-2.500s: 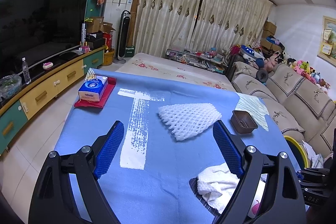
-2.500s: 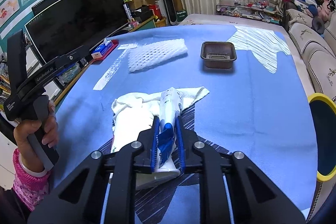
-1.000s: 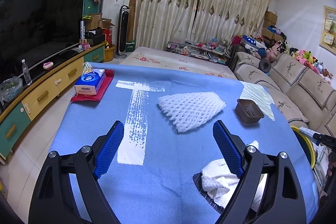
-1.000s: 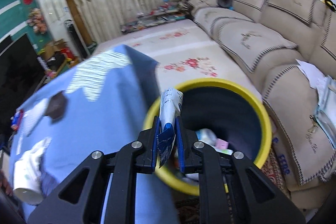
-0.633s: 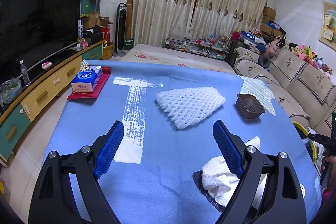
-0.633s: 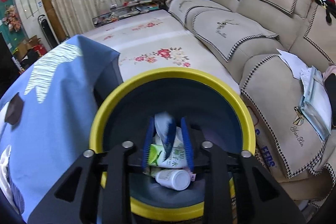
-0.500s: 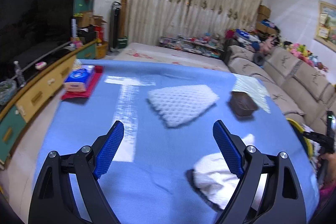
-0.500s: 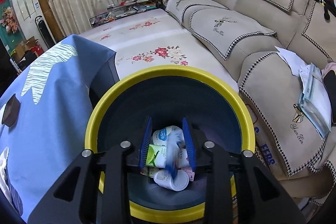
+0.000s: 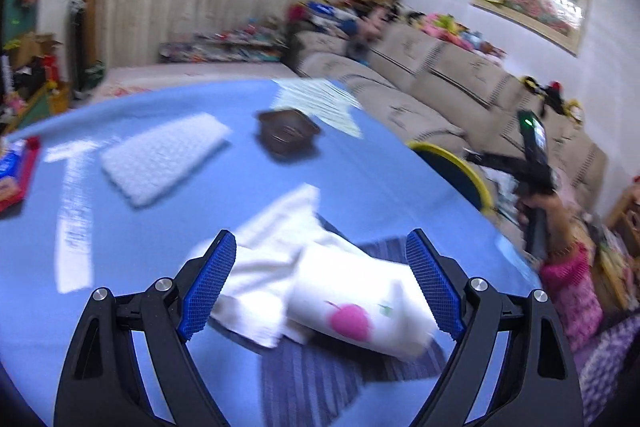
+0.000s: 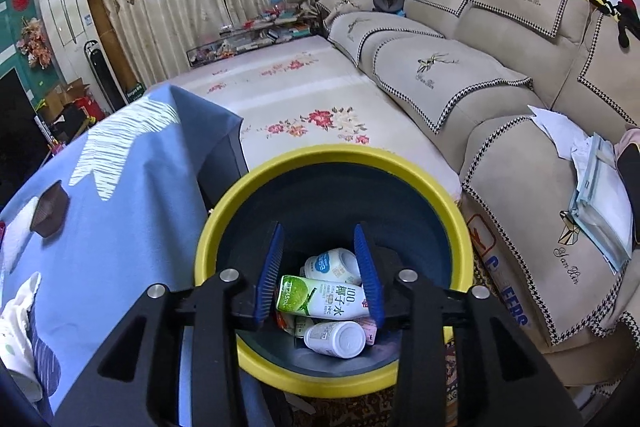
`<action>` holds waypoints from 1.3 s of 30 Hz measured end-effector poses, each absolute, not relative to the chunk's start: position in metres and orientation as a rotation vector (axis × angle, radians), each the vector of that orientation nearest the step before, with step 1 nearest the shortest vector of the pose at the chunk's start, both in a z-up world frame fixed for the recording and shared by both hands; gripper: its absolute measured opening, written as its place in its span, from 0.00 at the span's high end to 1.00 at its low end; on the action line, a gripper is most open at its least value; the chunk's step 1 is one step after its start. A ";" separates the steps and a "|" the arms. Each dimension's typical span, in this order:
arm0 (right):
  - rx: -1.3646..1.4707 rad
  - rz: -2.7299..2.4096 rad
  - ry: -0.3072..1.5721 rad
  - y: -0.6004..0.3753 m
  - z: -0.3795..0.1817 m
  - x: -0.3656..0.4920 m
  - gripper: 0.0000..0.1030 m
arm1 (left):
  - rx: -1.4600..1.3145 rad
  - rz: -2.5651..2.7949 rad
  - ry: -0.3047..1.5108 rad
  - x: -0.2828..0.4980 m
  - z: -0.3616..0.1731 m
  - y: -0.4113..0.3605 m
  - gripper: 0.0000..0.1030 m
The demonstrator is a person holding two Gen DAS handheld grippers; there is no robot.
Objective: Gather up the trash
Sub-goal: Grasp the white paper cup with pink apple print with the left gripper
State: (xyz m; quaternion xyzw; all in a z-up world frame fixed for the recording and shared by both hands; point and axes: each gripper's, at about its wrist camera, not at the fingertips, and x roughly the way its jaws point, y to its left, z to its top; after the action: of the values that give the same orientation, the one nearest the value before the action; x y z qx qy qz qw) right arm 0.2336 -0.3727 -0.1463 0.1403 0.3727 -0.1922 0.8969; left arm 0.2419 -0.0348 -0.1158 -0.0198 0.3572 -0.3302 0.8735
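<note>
In the right wrist view my right gripper [image 10: 318, 229] hangs over the yellow-rimmed bin [image 10: 332, 155]. Its jaws are opening and nothing is between them. Inside the bin lie a green and white carton [image 10: 320, 301] and two white bottles [image 10: 332, 265]. In the blurred left wrist view my left gripper [image 9: 320, 283] stands open just above the blue table [image 9: 160, 227]. A white paper cup [image 9: 360, 311] with a pink mark lies on its side between the fingers, untouched, beside a crumpled white tissue [image 9: 272, 267].
A white foam net [image 9: 164, 155] and a brown plastic tray [image 9: 286, 135] lie farther back on the table. A tissue box [image 9: 8, 175] sits at its left edge. A beige sofa [image 10: 480, 87] runs right of the bin. A hand holds the right gripper [image 9: 532, 163] over the bin [image 9: 452, 163].
My right gripper opened over the bin and the white bottle it held fell in. My left gripper swung right and tipped down, bringing the cup and tissue between its fingers.
</note>
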 end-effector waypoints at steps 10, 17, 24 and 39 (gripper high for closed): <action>0.292 -0.373 0.762 -0.370 -0.140 0.228 0.65 | -0.143 -0.822 0.882 0.236 -0.135 -0.040 0.16; 0.298 -0.344 0.769 -0.362 -0.143 0.233 0.65 | -0.162 -0.893 0.928 0.202 -0.134 -0.043 0.16; 0.296 -0.314 0.765 -0.354 -0.142 0.233 0.65 | 0.126 -0.863 0.839 0.158 -0.114 -0.063 0.16; 0.324 -0.306 0.764 -0.363 -0.145 0.224 0.64 | 0.350 -0.986 0.774 0.180 -0.123 -0.094 0.16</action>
State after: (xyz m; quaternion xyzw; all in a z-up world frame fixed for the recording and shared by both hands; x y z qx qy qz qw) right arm 0.2240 -0.3630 -0.1452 0.1570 0.3695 -0.1479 0.9039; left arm 0.1800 -0.0940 -0.1233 0.1630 0.3603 -0.4591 0.7955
